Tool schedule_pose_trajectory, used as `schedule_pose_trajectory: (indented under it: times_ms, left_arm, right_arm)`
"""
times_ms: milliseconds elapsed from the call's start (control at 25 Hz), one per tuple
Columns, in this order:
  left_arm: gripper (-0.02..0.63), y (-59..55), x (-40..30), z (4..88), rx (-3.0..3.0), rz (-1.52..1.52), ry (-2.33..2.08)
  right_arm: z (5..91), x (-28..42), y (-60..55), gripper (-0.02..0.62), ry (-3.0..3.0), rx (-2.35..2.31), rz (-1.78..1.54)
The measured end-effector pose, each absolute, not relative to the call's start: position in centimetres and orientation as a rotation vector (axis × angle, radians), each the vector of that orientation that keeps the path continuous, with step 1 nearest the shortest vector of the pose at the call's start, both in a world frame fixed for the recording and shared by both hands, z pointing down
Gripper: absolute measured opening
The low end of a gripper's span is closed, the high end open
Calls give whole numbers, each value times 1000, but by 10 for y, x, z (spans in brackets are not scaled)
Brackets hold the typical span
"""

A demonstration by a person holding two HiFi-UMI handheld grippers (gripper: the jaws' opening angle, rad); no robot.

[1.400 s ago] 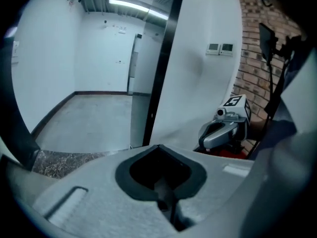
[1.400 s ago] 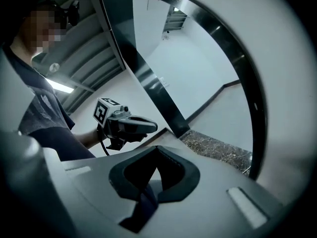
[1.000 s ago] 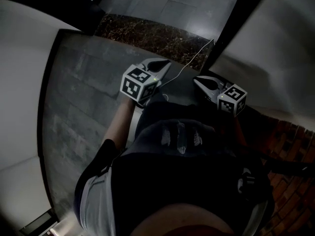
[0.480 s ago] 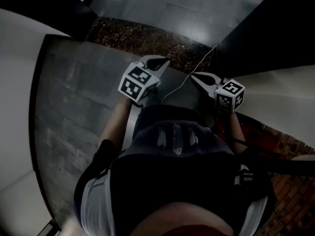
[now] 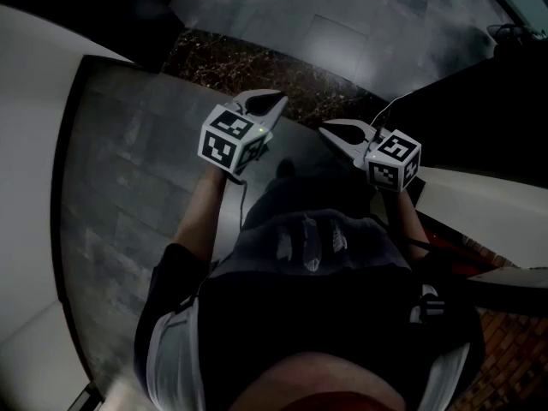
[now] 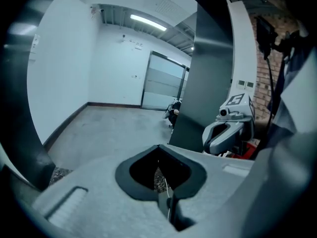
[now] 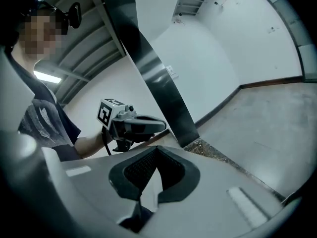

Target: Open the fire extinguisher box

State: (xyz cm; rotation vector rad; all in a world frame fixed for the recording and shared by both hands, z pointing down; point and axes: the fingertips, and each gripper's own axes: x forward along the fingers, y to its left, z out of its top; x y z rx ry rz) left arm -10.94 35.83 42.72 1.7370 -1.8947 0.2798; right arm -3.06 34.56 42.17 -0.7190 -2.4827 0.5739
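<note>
A grey stone-tiled floor (image 5: 128,187) is seen from above, crossed at its far end by a band of dark speckled stone (image 5: 248,62). It is bordered on the left by a white wall (image 5: 26,144). In the left gripper view a bare room is shown, lit by a ceiling strip light (image 6: 148,22). A dark skirting (image 6: 111,104) is run along the far wall, up to a glazed door (image 6: 161,83). A dark pillar (image 6: 208,83) is seen right of the door, and a brick wall (image 6: 255,71) further right.

Distant dark shape (image 6: 173,113), too small
</note>
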Motion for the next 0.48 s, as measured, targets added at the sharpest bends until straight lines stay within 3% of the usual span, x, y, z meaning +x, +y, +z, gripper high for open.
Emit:
schedule_pose_trajectory:
  times_ms: [120,320,480]
  left_arm:
    - [3,351,-136,433,1730,268,-1896]
    - [3,359,-121,445,1733,333,-1886]
    - [3,290,-164,441,1690,362,-1904]
  right_arm:
    - [425,-64,334,0,-2473,-732,591]
    - [430,-65,337,0,-2488,-779,591]
    - [424,-104,275,0,-2515,-816,597]
